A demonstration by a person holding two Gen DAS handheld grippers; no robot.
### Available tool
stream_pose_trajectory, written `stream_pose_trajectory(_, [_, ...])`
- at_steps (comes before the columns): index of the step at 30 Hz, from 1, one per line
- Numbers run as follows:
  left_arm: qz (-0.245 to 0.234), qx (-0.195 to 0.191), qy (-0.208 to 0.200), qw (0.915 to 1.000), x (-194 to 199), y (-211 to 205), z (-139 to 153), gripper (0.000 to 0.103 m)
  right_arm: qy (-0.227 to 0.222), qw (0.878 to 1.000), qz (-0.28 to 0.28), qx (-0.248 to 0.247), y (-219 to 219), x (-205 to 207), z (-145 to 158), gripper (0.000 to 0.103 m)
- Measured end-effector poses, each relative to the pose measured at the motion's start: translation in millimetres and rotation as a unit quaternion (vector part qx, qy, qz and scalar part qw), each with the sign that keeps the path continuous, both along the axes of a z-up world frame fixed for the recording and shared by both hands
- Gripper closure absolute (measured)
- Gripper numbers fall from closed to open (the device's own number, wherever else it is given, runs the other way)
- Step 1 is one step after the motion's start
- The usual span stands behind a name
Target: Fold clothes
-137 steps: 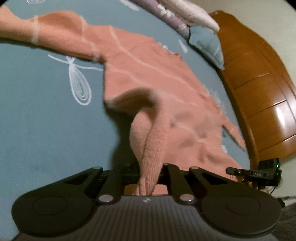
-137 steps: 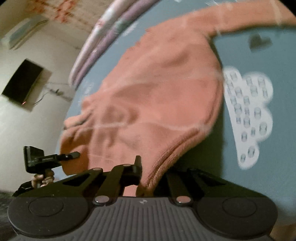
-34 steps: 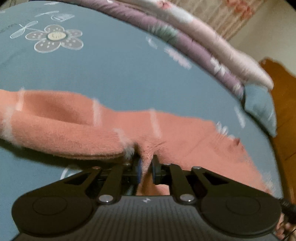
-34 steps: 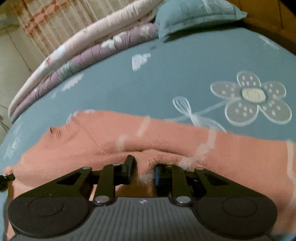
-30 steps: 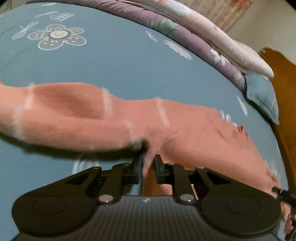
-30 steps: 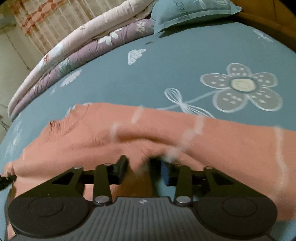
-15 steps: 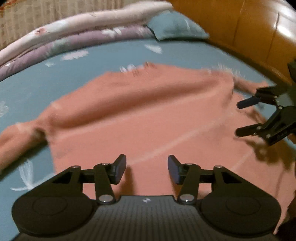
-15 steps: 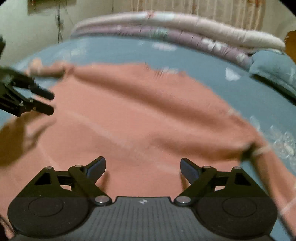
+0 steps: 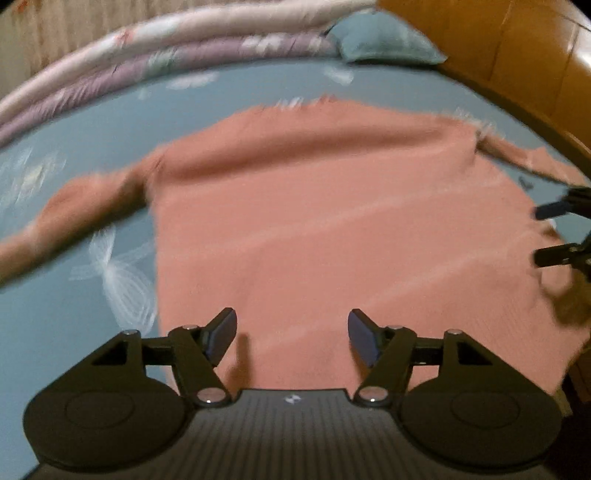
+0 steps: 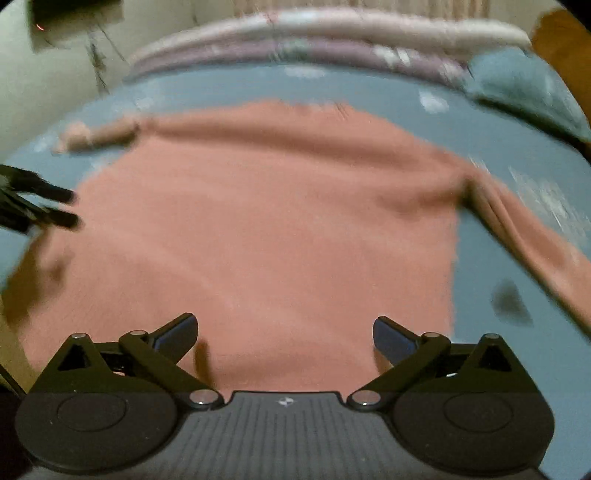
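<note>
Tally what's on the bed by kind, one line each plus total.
Pink sweater: 1
Rolled quilts along the far edge, pale pink and purple: 2
Teal pillow: 1
Total: 4

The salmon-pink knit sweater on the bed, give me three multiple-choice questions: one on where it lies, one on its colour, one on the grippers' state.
1. The salmon-pink knit sweater lies on: A a teal bedsheet with white prints; B a wooden floor; C a chair.
2. The folded quilt at the far edge is: A green; B black; C lilac and pale pink.
3. The left gripper and right gripper are: A both shut on cloth; B both open, empty; C one shut.

A: sheet surrounds it. C: pastel layers show. B: the fingers stand apart, nothing between.
</note>
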State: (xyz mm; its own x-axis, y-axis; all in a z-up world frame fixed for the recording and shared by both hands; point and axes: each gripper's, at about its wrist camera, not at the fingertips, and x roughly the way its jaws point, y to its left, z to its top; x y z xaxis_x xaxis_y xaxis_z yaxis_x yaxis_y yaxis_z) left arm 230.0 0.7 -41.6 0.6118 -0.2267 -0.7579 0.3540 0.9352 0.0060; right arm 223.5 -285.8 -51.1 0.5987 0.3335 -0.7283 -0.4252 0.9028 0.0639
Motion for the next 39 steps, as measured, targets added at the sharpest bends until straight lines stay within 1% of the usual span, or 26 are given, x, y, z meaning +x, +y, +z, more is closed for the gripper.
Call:
stream_pose_trajectory(2, [-0.024, 0.005, -0.005, 0.9997, 5, -19, -4, 0.036, -0.020, 0.999, 0.029, 0.000, 23, 15, 1, 0.000])
stream_pose_trajectory(3, [-0.037, 0.009, -0.006, 0.9993, 7, -28, -7, 0.035, -0.022, 0.999, 0.042, -0.003, 32, 19, -1, 0.000])
stream_pose_trajectory(4, [-0.043, 0.011, -0.003, 0.9990, 6, -33, -11, 0.034, -0.014, 0.999, 0.050, -0.009, 35, 19, -7, 0.000])
stream_pose_trajectory(6, [-0.027, 0.009, 0.012, 0.9995, -6, -28, -21, 0.033, 0.000, 0.998, 0.064, -0.020, 40, 17, -19, 0.000])
stream_pose_trajectory(8, [0.007, -0.011, 0.029, 0.9995, -21, -15, -24, 0.029, -0.005, 0.998, 0.062, -0.002, 16, 3, -26, 0.000])
stream_pose_trajectory(10, [0.038, -0.012, 0.040, 0.9984, -40, -5, -22, 0.029, -0.001, 0.998, 0.062, -0.001, -6, -11, -27, 0.000])
stream_pose_trajectory(11, [0.050, -0.008, 0.046, 0.9976, -47, -2, -20, 0.029, 0.003, 0.998, 0.064, -0.003, -14, -16, -26, 0.000])
stream_pose_trajectory(12, [0.057, 0.005, 0.056, 0.9968, -51, -6, -18, 0.029, 0.007, 0.998, 0.065, -0.005, -22, -20, -24, 0.000])
stream_pose_trajectory(14, [0.071, 0.029, 0.068, 0.9948, -50, -13, -11, 0.029, 0.026, 0.998, 0.062, 0.004, -29, -15, -16, 0.000])
stream_pose_trajectory(16, [0.079, 0.037, 0.050, 0.9949, -38, -21, 1, 0.029, 0.027, 0.998, 0.051, 0.025, -33, -1, -7, 0.000])
stream_pose_trajectory(18, [0.083, 0.038, 0.022, 0.9956, -18, -31, 16, 0.029, -0.002, 0.998, 0.038, 0.048, -33, 19, 6, 0.000])
stream_pose_trajectory(19, [0.084, 0.038, 0.008, 0.9957, -6, -37, 23, 0.028, -0.007, 0.998, 0.032, 0.053, -30, 31, 11, 0.000])
stream_pose_trajectory(21, [0.082, 0.039, -0.012, 0.9958, 24, -47, 28, 0.028, -0.019, 0.998, 0.024, 0.062, -21, 53, 16, 0.000])
stream_pose_trajectory(22, [0.082, 0.038, -0.016, 0.9958, 37, -50, 25, 0.028, -0.027, 0.997, 0.023, 0.062, -16, 63, 16, 0.000])
stream_pose_trajectory(23, [0.085, 0.035, -0.013, 0.9957, 50, -52, 20, 0.028, -0.025, 0.998, 0.020, 0.056, -12, 71, 13, 0.000])
stream_pose_trajectory(25, [0.099, 0.033, 0.002, 0.9945, 67, -51, 7, 0.028, 0.001, 0.999, 0.004, 0.033, -5, 83, 2, 0.000])
stream_pose_trajectory(26, [0.106, 0.034, 0.017, 0.9937, 70, -49, -1, 0.028, 0.012, 1.000, -0.001, 0.022, -3, 88, -3, 0.000])
stream_pose_trajectory(27, [0.116, 0.031, 0.031, 0.9923, 67, -43, -9, 0.027, 0.014, 1.000, 0.004, 0.009, -2, 83, -9, 0.000])
stream_pose_trajectory(28, [0.128, 0.017, 0.037, 0.9909, 59, -35, -15, 0.026, 0.016, 1.000, 0.010, -0.004, -1, 78, -14, 0.000])
stream_pose_trajectory(29, [0.140, -0.002, 0.043, 0.9892, 51, -27, -18, 0.023, 0.017, 1.000, 0.015, -0.017, 0, 74, -20, 0.000])
stream_pose_trajectory(30, [0.154, -0.029, 0.050, 0.9864, 41, -17, -19, 0.020, 0.018, 0.999, 0.021, -0.029, 1, 69, -25, 0.000])
stream_pose_trajectory(31, [0.164, -0.050, 0.053, 0.9838, 31, -6, -20, 0.020, 0.013, 0.999, 0.026, -0.040, 3, 65, -26, 0.000])
stream_pose_trajectory(32, [0.163, -0.056, 0.050, 0.9837, 20, 0, -18, 0.020, 0.012, 0.999, 0.023, -0.037, 2, 63, -27, 0.000])
stream_pose_trajectory(34, [0.156, -0.047, 0.057, 0.9851, 7, 8, -15, 0.020, 0.021, 0.999, 0.009, -0.025, 0, 66, -27, 0.000])
stream_pose_trajectory(37, [0.143, -0.025, 0.061, 0.9875, 6, 16, -6, 0.020, 0.027, 0.999, -0.004, -0.035, 8, 70, -26, 0.000])
stream_pose_trajectory(39, [0.133, -0.021, 0.040, 0.9900, 15, 21, 4, 0.021, 0.028, 0.999, -0.020, -0.039, 14, 70, -25, 0.000])
